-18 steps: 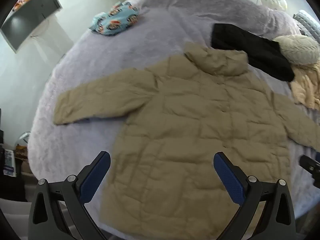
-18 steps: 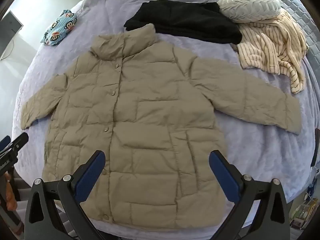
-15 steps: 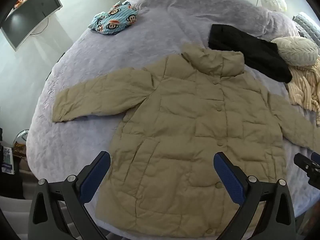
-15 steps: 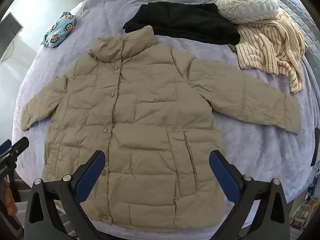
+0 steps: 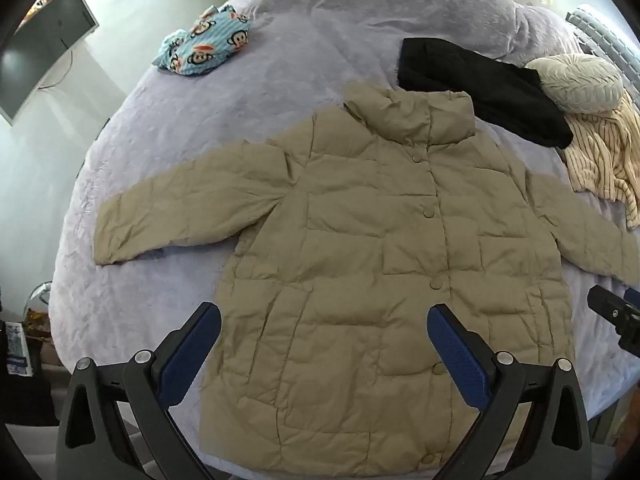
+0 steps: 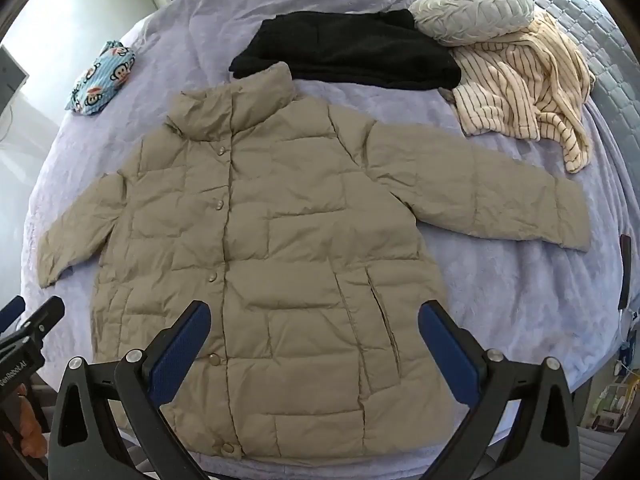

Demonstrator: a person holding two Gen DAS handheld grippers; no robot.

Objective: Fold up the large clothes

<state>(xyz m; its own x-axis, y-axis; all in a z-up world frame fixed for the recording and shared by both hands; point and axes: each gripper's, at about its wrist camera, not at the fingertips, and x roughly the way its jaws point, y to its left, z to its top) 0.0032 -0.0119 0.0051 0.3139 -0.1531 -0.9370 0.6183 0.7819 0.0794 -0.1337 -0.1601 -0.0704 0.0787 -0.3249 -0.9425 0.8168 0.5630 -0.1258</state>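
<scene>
Left wrist view: left gripper (image 5: 323,338) jaws spread wide, empty, hovering above the tan puffer jacket's (image 5: 384,248) hem. The right gripper (image 6: 314,336) is likewise apart. Compared with half a second ago, both have drawn back slightly; the jacket lies flat, unfolded, on the lavender bed (image 5: 304,60). Folding hasn't begun.

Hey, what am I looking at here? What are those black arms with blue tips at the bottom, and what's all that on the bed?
Those are two hand-held grippers a person carries, each with a wide-angle camera looking along its fingers. One picture comes from the left gripper, the other from the right gripper. Both are open and hold nothing.

On the lilac bed a beige puffer jacket lies flat, buttoned, sleeves spread. Beyond it lie a black garment, a striped cream garment, a round cushion and a blue monkey-print cloth.
</scene>
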